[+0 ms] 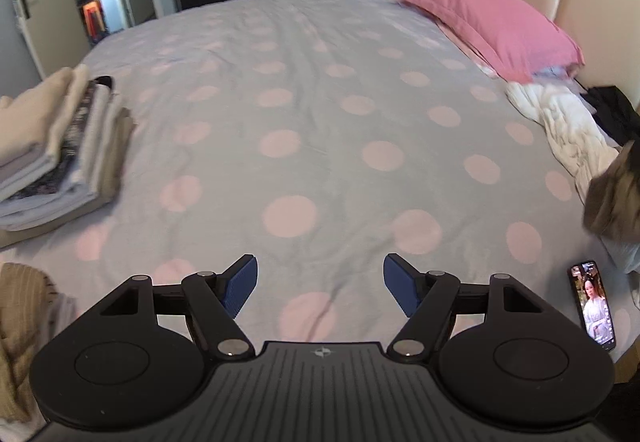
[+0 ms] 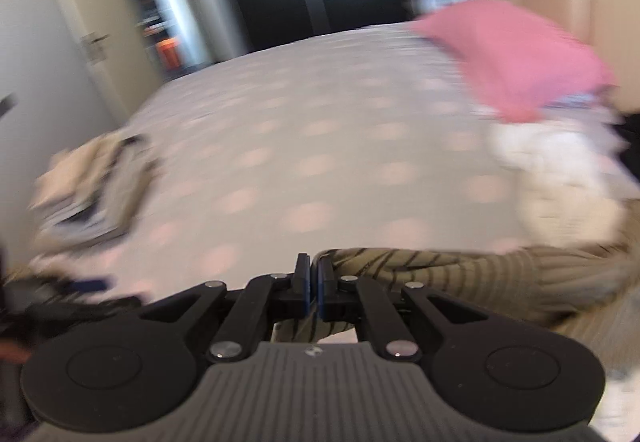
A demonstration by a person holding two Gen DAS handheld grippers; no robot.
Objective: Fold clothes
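I can read no words, numbers or brand names anywhere. The nearest thing to a sign is a small compass-like emblem (image 1: 321, 352) moulded on the grey ribbed body behind my left fingers; it carries no letters.

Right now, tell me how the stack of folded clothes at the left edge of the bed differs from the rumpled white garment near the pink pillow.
The stack of folded clothes is squared off in flat layers; the rumpled white garment lies loose and creased. The stack mixes cream, grey and dark patterned pieces; the garment is all white. The stack sits at the bed's left edge; the garment lies at the right, just below the pink pillow. Both rest on the dotted grey bedspread.
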